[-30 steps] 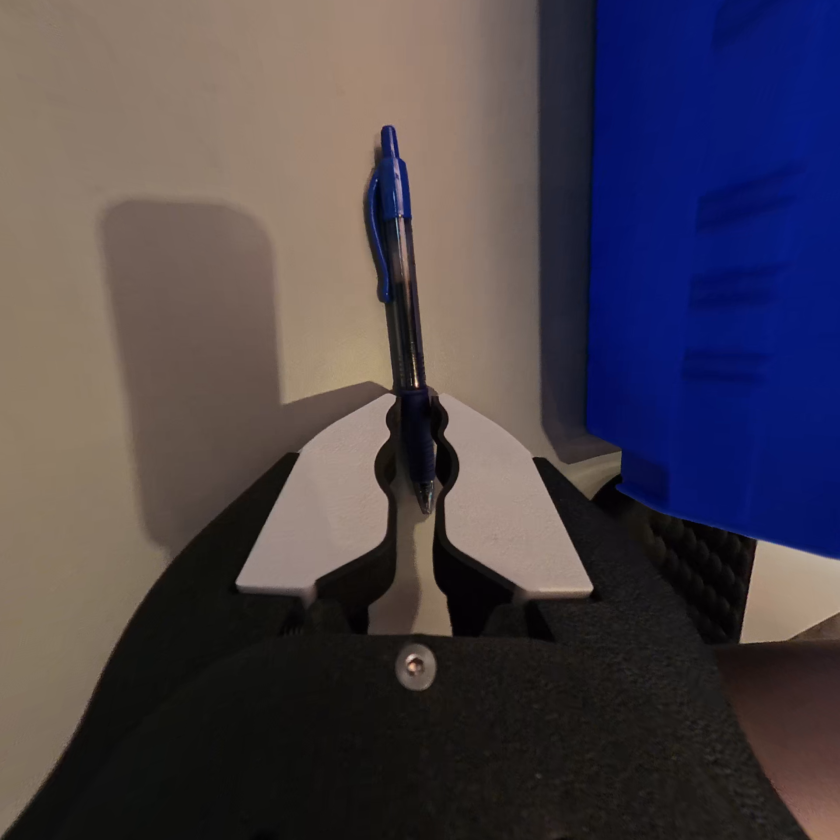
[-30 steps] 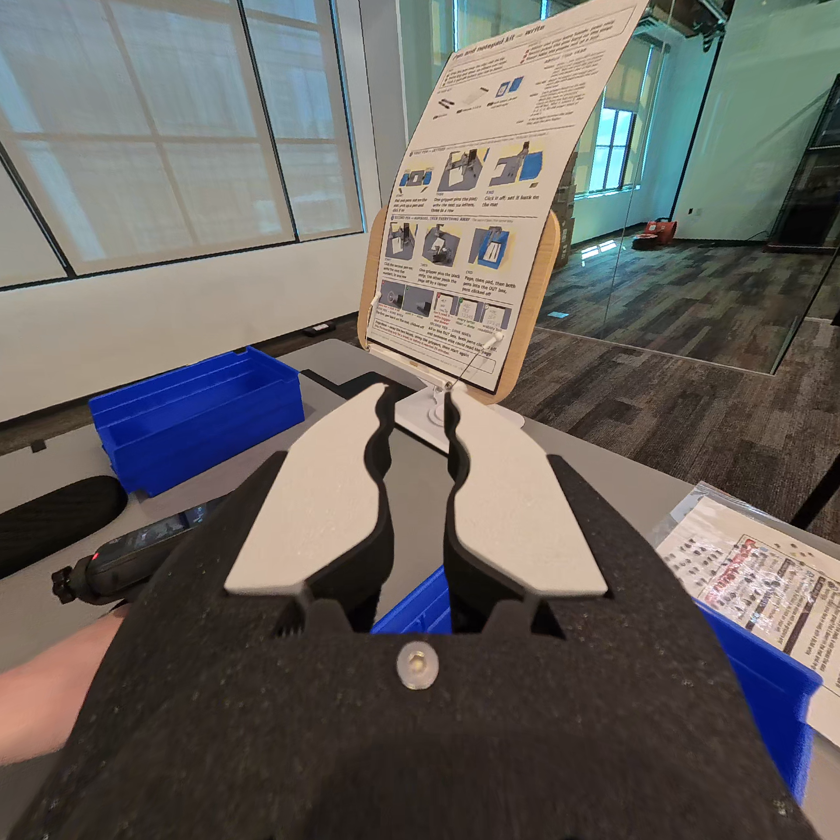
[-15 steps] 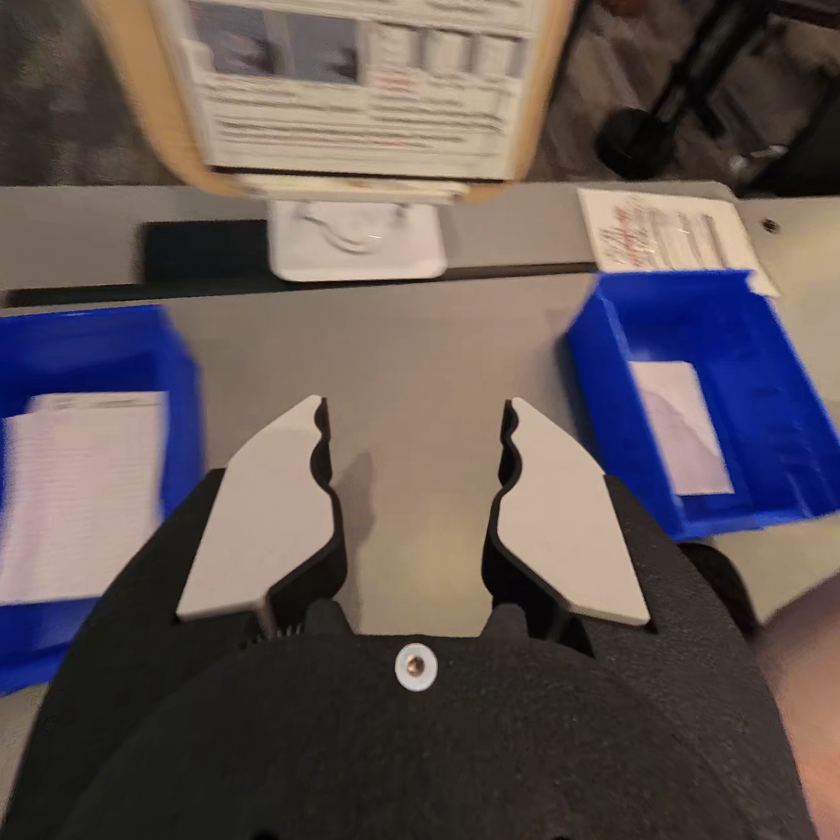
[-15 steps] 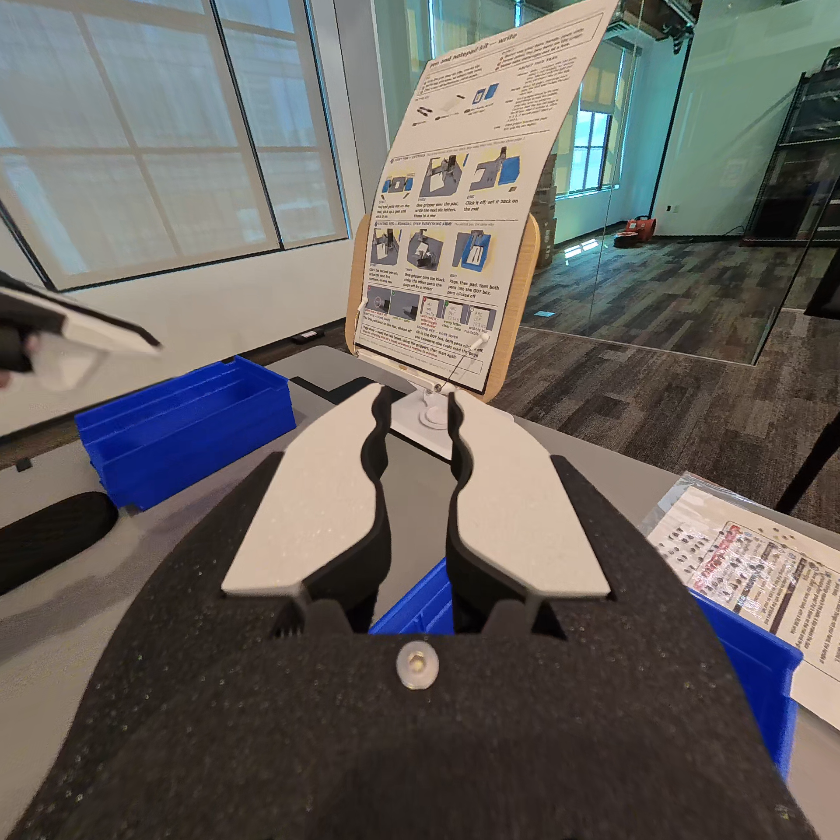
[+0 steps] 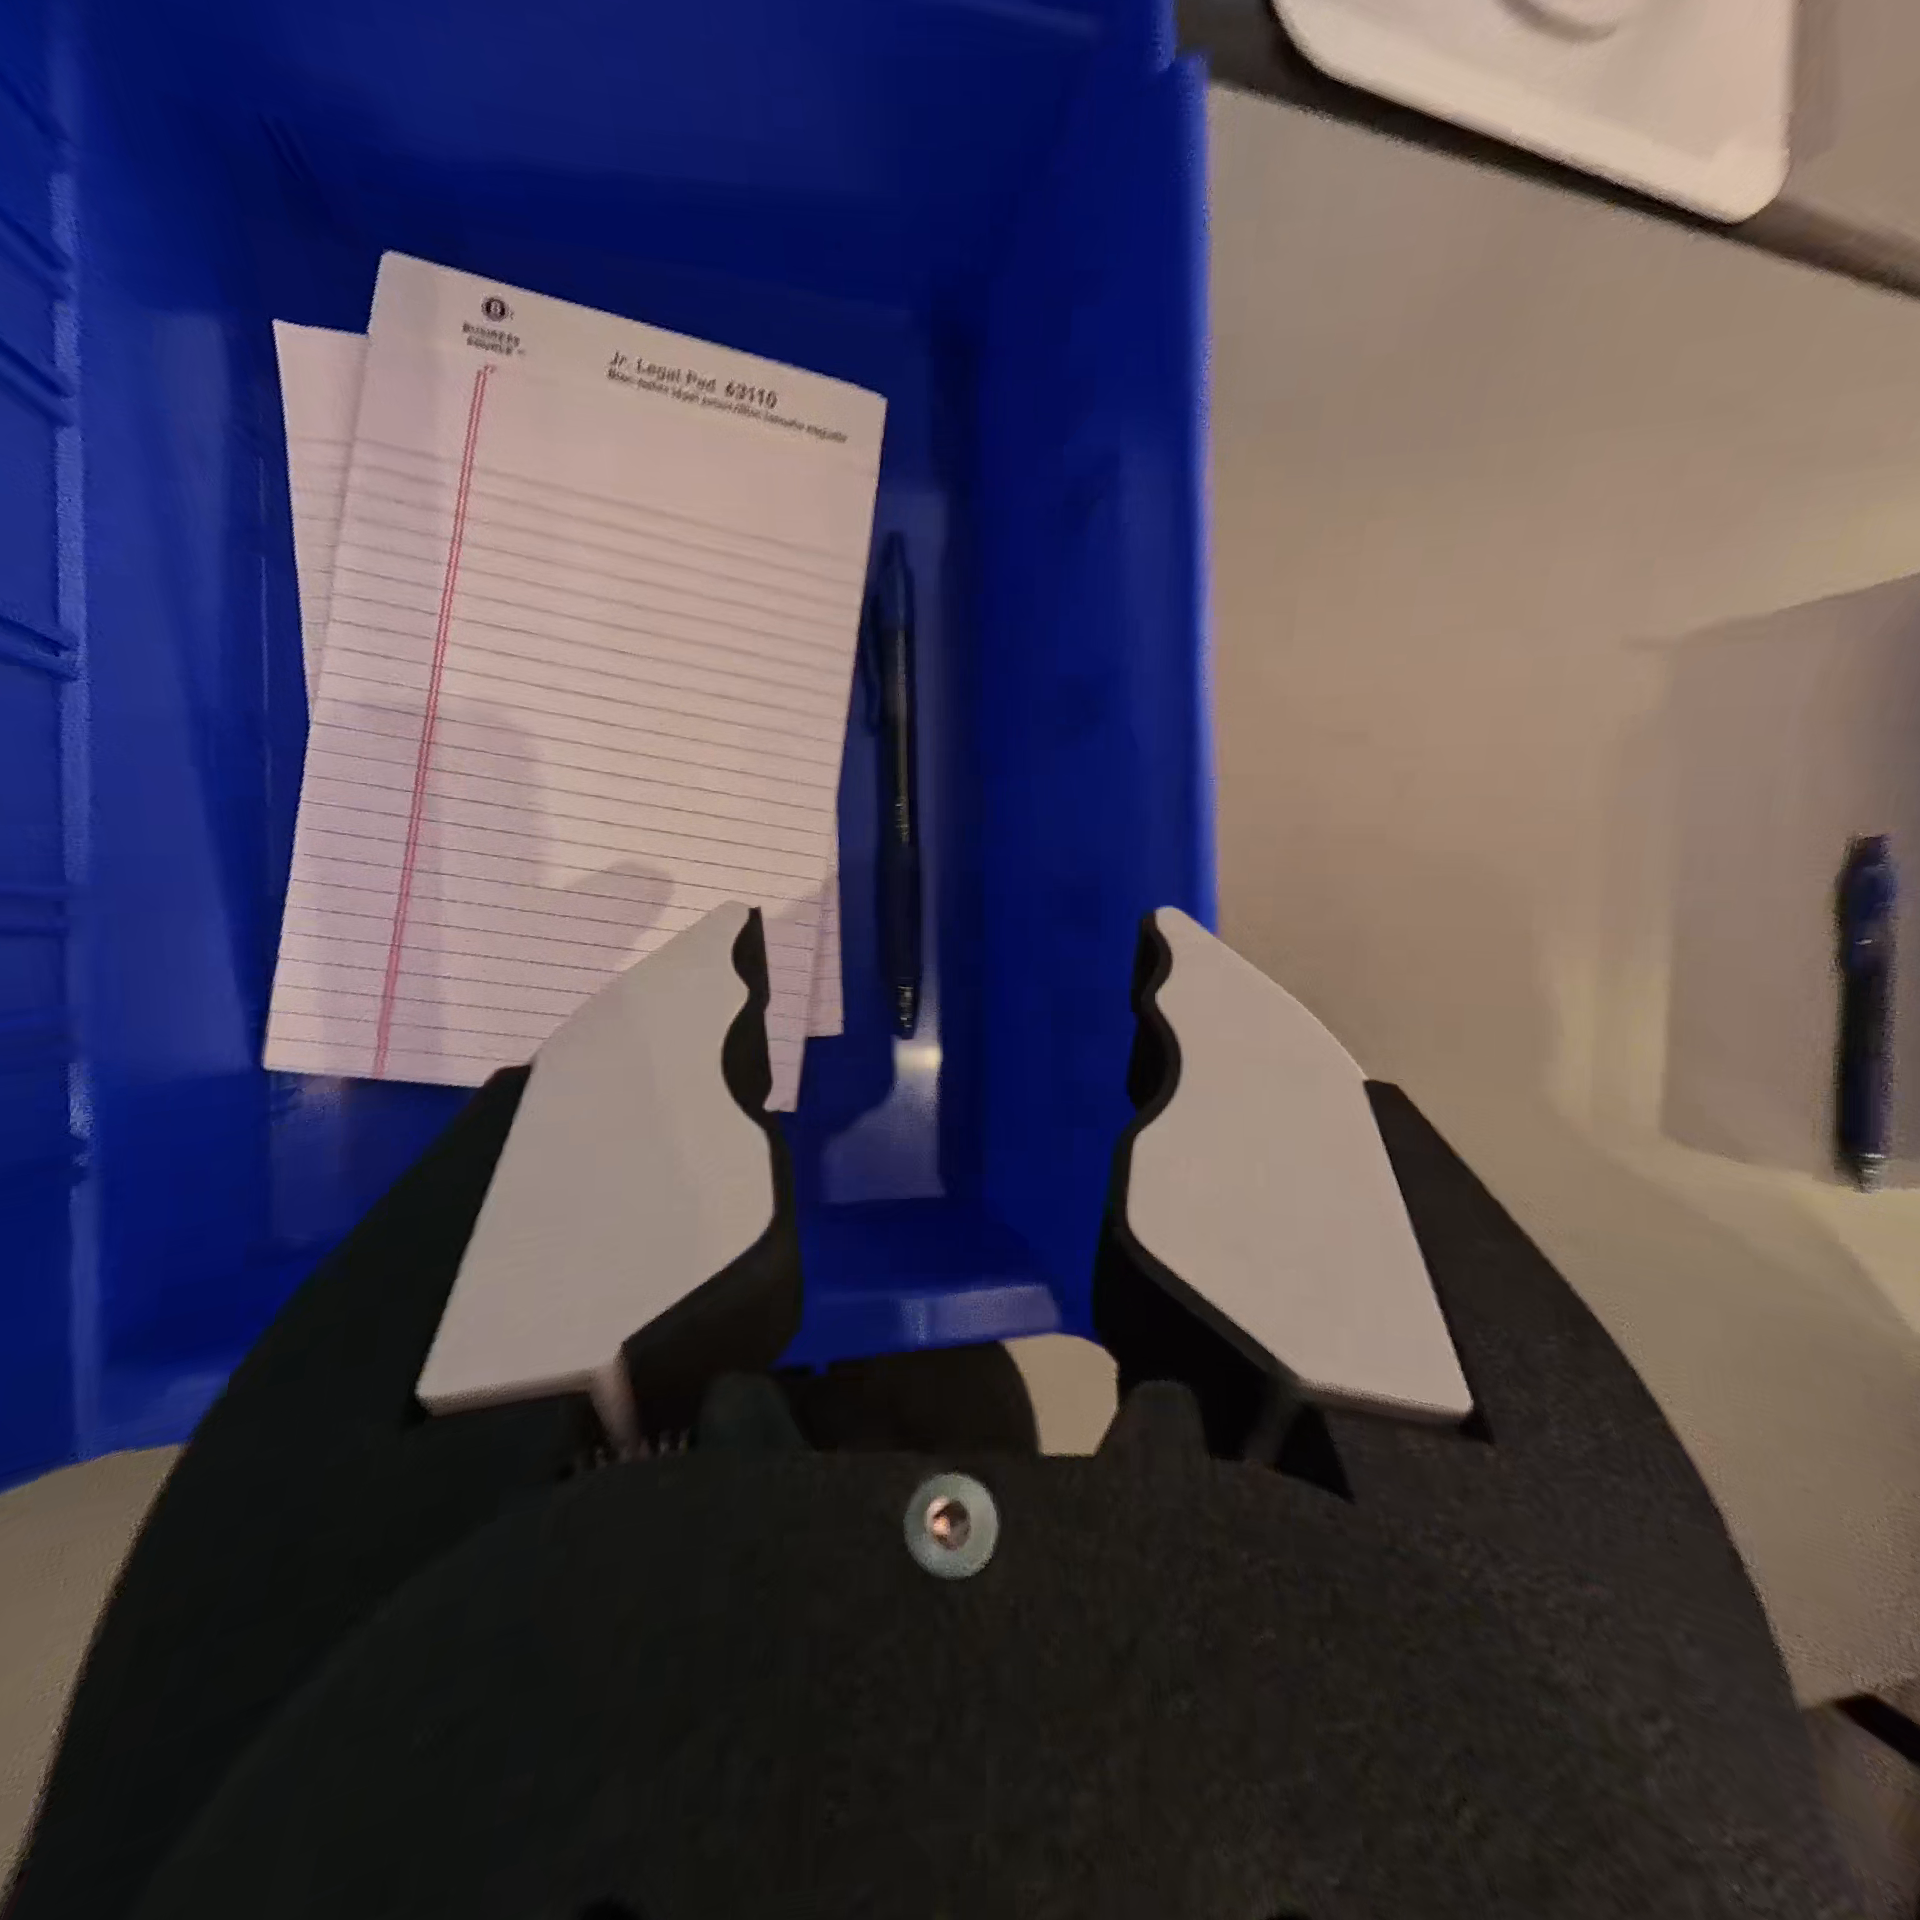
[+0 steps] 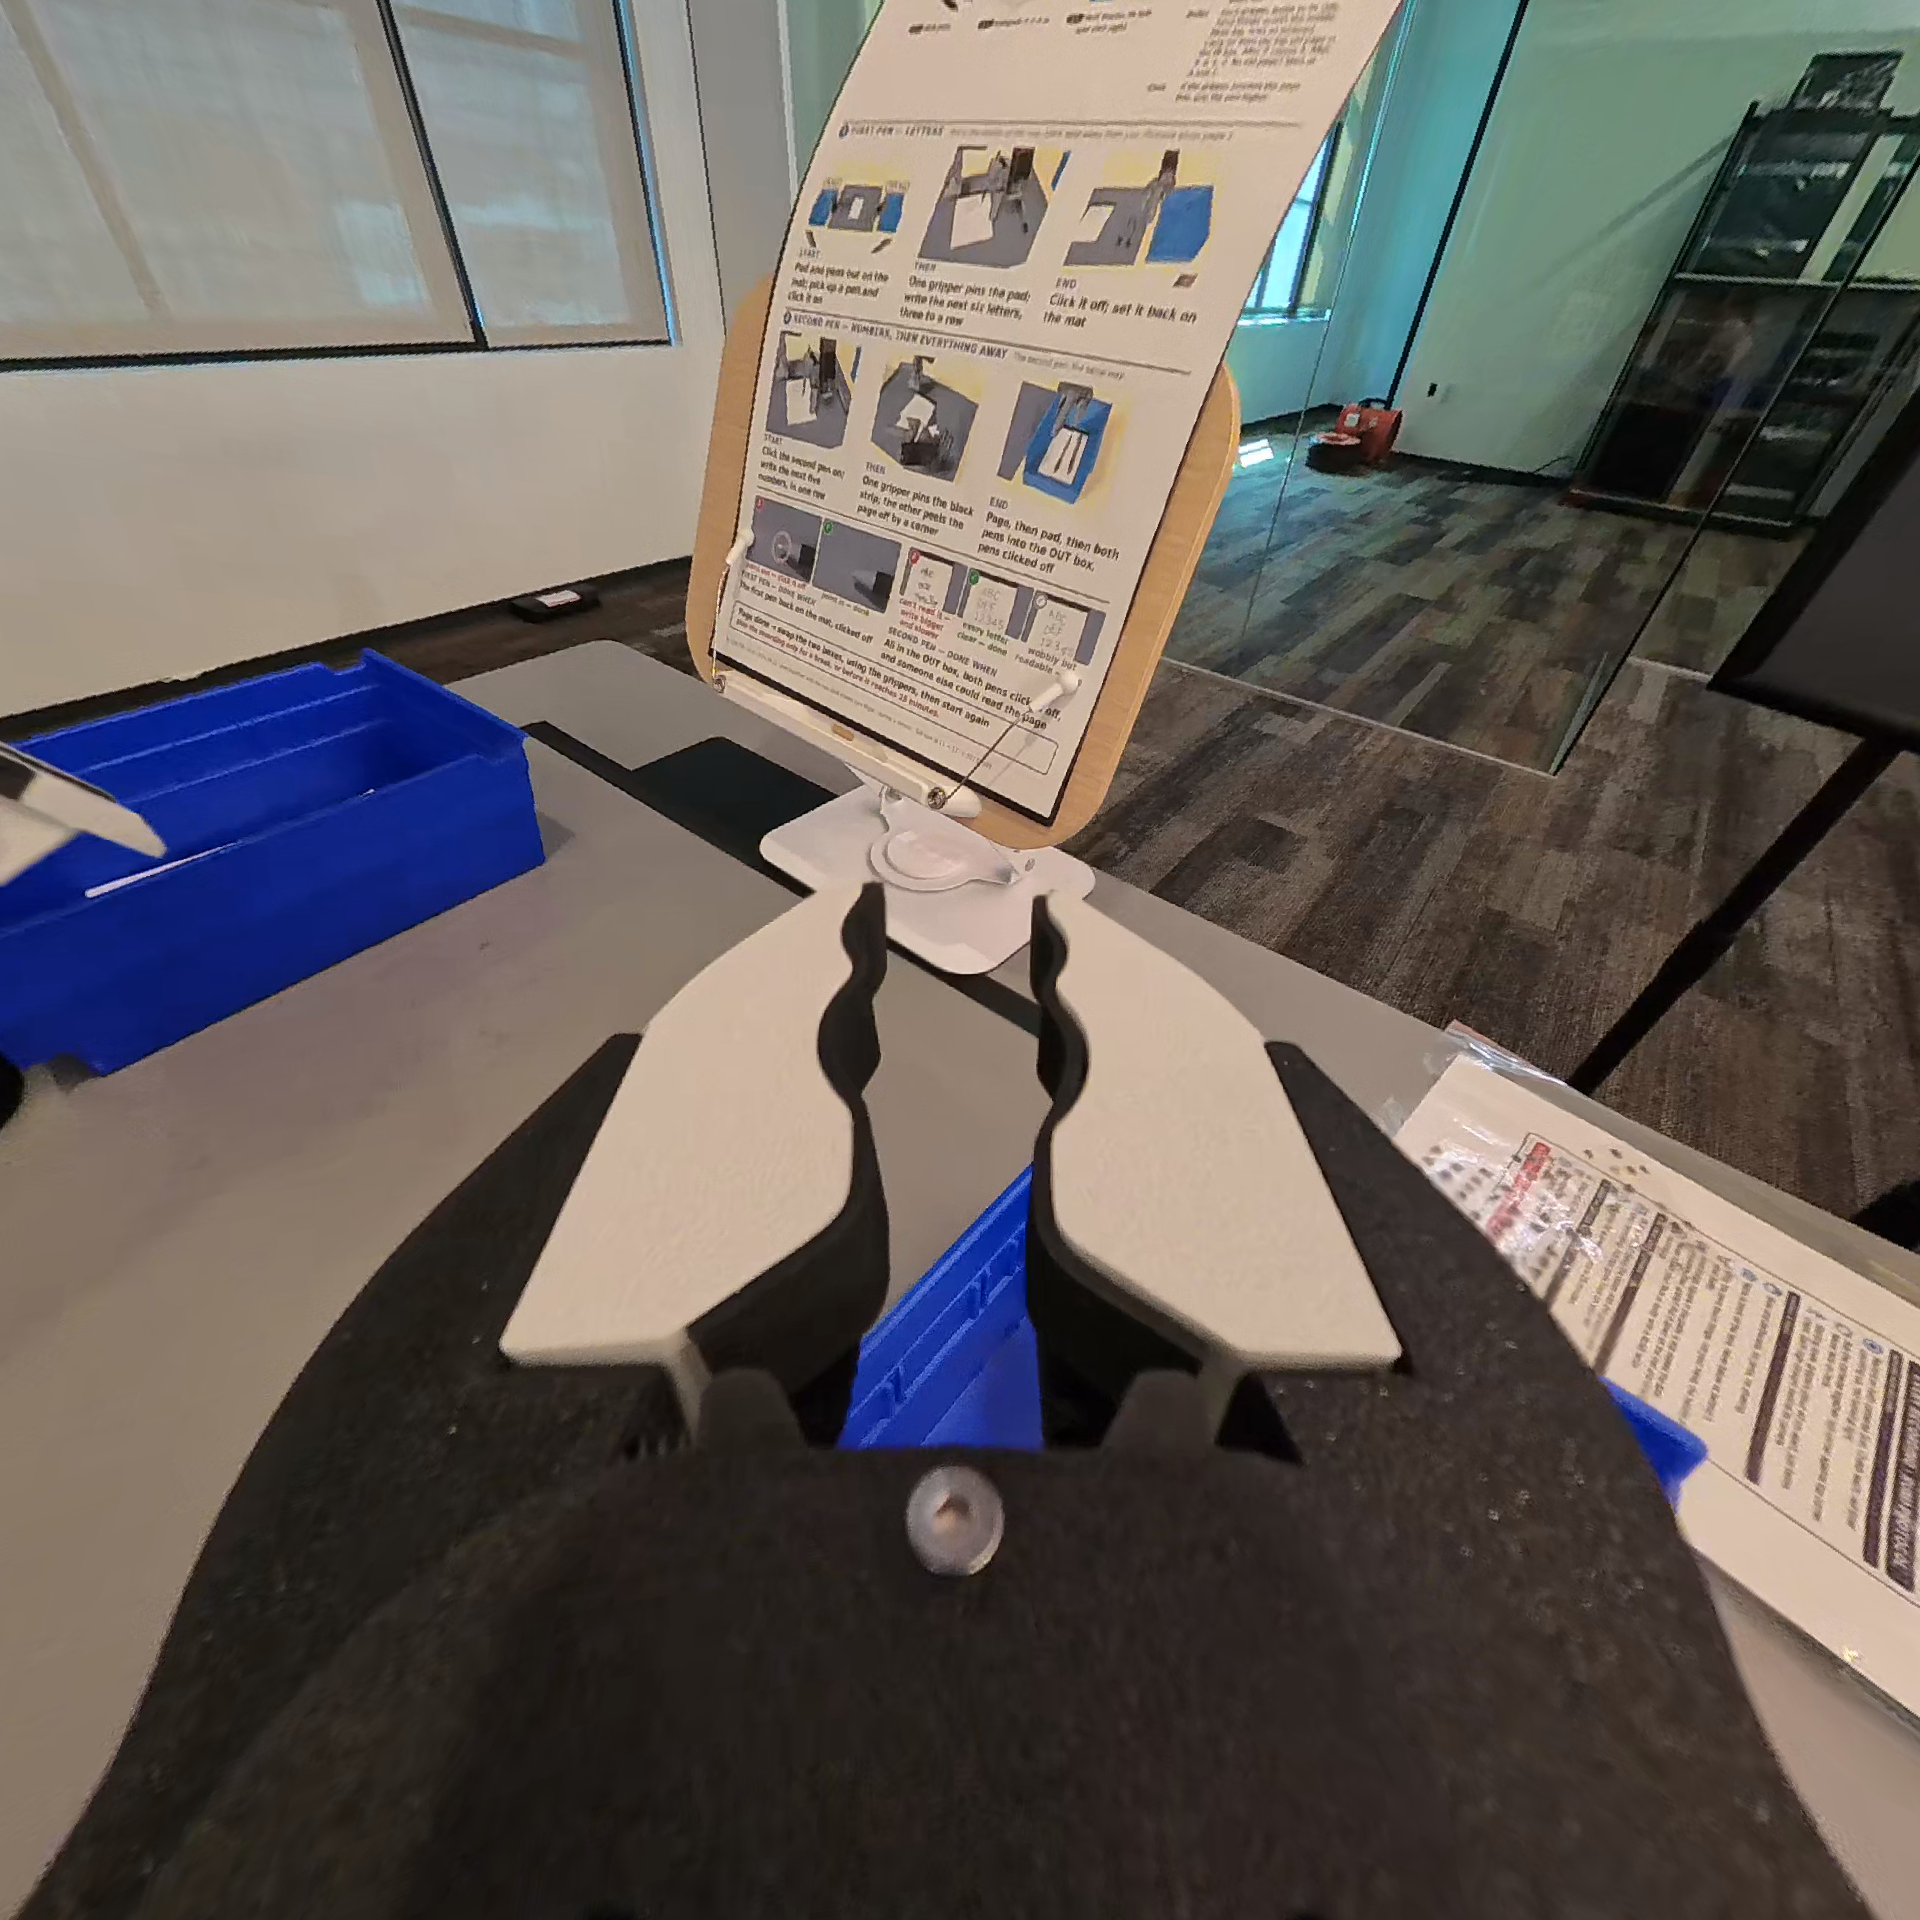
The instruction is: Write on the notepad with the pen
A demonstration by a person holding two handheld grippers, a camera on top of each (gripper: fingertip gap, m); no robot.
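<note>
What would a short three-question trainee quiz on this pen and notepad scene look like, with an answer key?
1. True or false: the left gripper is shut on a pen.
2. Where does the lined notepad lie? A) in the blue bin B) on the grey table C) on the document stand
3. Fill in: the blue pen outside the bin lies on the ____.

Key: 1 false, its jaws are open and empty; 2 A, with a dark pen beside it; 3 table.
</note>
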